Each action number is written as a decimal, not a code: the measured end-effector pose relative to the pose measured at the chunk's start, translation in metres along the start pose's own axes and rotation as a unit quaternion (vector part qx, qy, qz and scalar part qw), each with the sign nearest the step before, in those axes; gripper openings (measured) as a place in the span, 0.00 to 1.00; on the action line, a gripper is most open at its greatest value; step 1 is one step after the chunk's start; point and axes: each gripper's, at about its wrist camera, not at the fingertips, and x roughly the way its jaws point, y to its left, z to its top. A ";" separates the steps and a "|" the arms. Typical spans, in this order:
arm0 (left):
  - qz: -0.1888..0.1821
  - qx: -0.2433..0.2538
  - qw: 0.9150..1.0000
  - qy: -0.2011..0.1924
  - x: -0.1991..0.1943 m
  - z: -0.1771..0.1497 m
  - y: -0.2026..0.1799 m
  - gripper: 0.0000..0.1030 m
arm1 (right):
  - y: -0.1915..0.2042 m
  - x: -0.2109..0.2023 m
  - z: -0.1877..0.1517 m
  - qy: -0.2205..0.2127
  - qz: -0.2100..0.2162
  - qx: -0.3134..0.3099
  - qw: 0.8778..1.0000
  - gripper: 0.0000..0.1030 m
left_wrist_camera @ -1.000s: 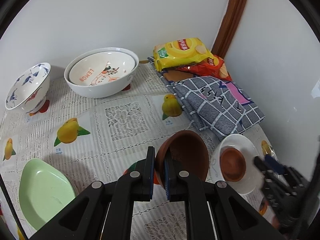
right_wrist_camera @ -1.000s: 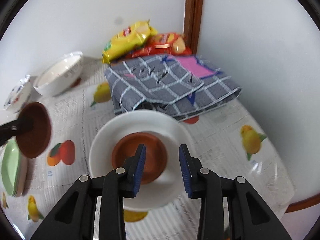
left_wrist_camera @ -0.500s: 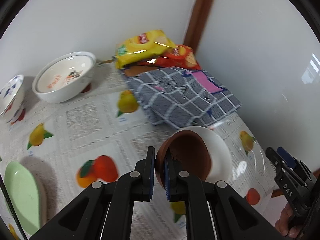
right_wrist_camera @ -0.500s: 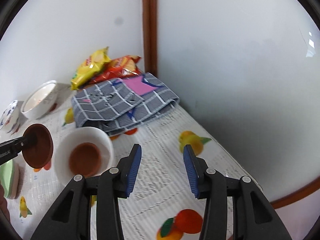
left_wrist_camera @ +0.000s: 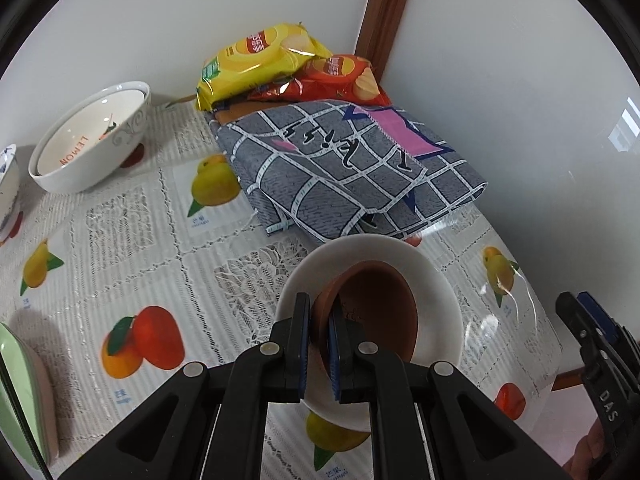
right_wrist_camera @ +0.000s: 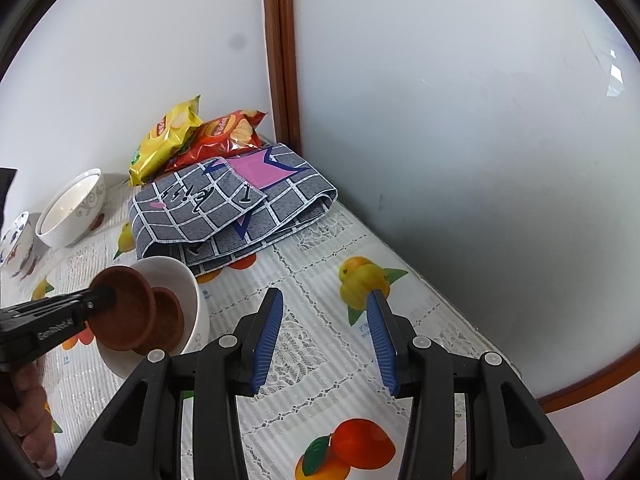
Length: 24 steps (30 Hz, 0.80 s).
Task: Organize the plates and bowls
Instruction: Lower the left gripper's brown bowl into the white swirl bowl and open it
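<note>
My left claw (left_wrist_camera: 319, 344) pinches the brown bowl's (left_wrist_camera: 372, 312) rim over the white bowl (left_wrist_camera: 444, 292) at lower centre, right claw (right_wrist_camera: 326, 340) open and empty, so I should level it before nesting.

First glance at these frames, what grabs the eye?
The left gripper pinches the rim of a brown clay bowl, tilted over a white bowl that already holds another brown bowl. Behind sit a grey checked folded cloth and a yellow chip bag in the corner.
</note>
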 end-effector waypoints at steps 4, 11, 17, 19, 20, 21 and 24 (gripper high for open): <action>-0.005 -0.006 1.000 0.006 0.006 0.000 0.000 0.08 | -0.001 0.000 0.000 -0.002 0.002 0.000 1.000 0.42; -0.012 -0.019 1.000 0.007 0.013 0.000 0.002 0.09 | -0.001 0.000 -0.004 -0.001 -0.005 -0.008 1.000 0.42; -0.017 -0.025 1.000 0.009 0.017 -0.001 0.002 0.09 | 0.000 0.001 -0.006 0.001 0.000 -0.010 1.000 0.42; -0.019 -0.032 0.999 0.011 0.019 -0.001 0.003 0.09 | 0.000 0.001 -0.008 -0.001 0.000 -0.010 1.000 0.42; -0.021 -0.035 0.999 0.011 0.019 -0.001 0.004 0.09 | 0.001 0.000 -0.009 -0.003 0.002 -0.009 1.000 0.42; -0.022 -0.035 0.999 0.011 0.019 -0.001 0.004 0.09 | 0.001 0.000 -0.009 -0.004 0.006 -0.008 1.000 0.42; -0.024 -0.036 0.999 0.011 0.019 -0.002 0.005 0.09 | 0.003 0.001 -0.011 -0.001 0.017 -0.009 1.000 0.42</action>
